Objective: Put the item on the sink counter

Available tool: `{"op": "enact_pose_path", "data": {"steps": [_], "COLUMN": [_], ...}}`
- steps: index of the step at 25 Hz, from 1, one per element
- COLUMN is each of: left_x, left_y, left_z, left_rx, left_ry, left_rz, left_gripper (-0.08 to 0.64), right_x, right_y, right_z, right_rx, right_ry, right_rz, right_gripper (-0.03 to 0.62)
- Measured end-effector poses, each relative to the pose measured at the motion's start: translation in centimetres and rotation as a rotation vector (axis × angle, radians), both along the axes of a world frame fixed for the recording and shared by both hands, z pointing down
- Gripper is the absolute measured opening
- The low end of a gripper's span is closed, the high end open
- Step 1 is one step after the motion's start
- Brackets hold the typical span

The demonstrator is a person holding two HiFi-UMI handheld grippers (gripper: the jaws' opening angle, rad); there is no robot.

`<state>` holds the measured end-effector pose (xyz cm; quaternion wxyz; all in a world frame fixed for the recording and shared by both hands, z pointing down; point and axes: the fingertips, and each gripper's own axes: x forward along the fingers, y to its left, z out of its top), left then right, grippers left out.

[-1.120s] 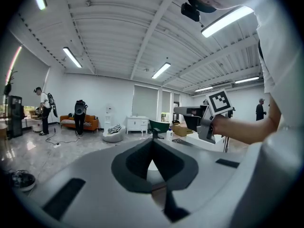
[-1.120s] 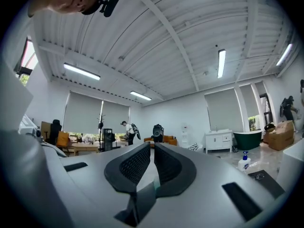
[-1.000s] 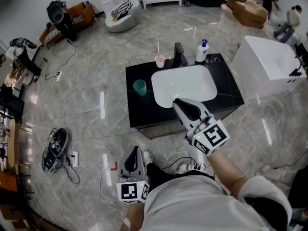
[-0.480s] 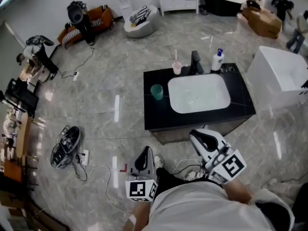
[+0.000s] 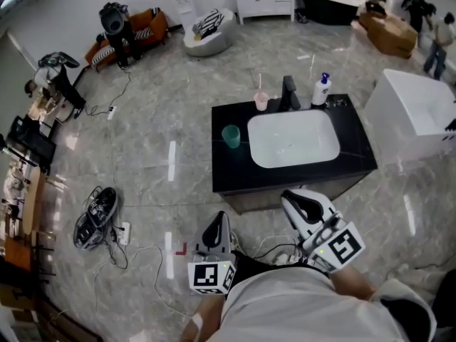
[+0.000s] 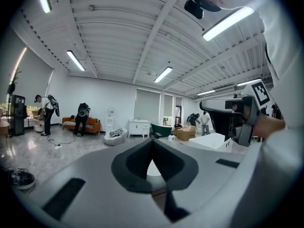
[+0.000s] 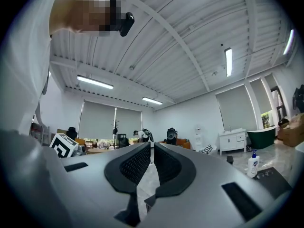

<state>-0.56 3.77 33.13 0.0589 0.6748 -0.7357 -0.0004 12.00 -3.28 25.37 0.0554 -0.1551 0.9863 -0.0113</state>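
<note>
Both tongs closed and empty: left gripper and right gripper hang short of the sink counter. Green cup stands left of the basin (likely the item); looks light, stiff, slick, so pinch its wall near the rim
</note>
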Motion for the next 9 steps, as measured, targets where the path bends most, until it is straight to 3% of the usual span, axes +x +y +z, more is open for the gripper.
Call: {"op": "enact_pose_path", "data": {"steps": [9], "left_x": [0.1], "left_y": [-0.9], "left_z": [0.3], "left_rx": [0.000], "left_ry": [0.012], "left_rz": [0.006], "left_gripper": [0.003], "right_x": [0.2], "right_y": [-0.9], "right_z": [0.9], "right_rx": [-0.022], "right_ry": [0.022], "right_rz": [0.009], "right_gripper": [0.049]}}
